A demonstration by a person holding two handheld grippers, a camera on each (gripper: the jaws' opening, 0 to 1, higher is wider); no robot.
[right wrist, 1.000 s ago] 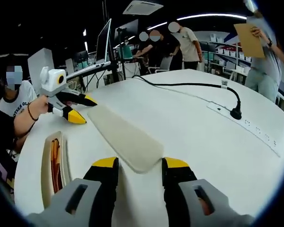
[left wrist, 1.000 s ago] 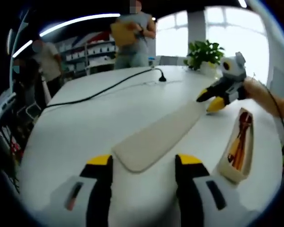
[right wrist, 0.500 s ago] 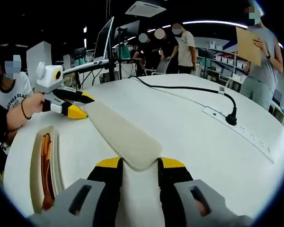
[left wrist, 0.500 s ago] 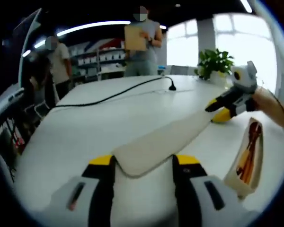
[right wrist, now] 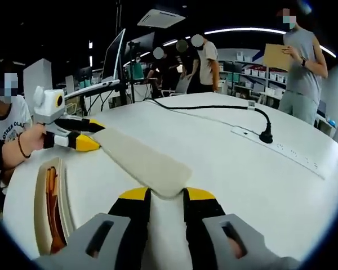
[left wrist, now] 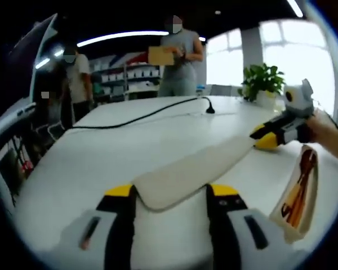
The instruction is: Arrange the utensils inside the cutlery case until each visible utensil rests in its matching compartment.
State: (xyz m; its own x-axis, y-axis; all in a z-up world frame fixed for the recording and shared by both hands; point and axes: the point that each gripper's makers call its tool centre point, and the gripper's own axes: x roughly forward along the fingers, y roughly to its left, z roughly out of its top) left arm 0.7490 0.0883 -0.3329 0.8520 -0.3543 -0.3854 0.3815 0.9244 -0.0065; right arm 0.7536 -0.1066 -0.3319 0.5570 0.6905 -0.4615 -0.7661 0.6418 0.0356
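A long beige case lid (left wrist: 197,171) stretches across the white table between my two grippers. My left gripper (left wrist: 170,192) has its yellow-tipped jaws against both sides of the lid's near rounded end, shut on it. The right gripper (left wrist: 266,136) holds the far end in the left gripper view. From the right gripper view, my right gripper (right wrist: 166,194) is shut on the lid (right wrist: 141,160), and the left gripper (right wrist: 85,134) clasps its other end. The open cream cutlery case (left wrist: 283,220) lies beside the lid with orange-brown utensils (left wrist: 297,188) inside; the case (right wrist: 40,214) also sits low on the left of that view.
A black cable (right wrist: 214,107) runs across the table to a plug (right wrist: 265,136) on a white power strip (right wrist: 287,154). A potted plant (left wrist: 262,81) stands at the far edge. Several people stand around; a monitor (right wrist: 114,56) is behind.
The lid's ends have come in between both pairs of jaws, and the right jaws have narrowed onto it. Both cameras have dropped lower toward the table.
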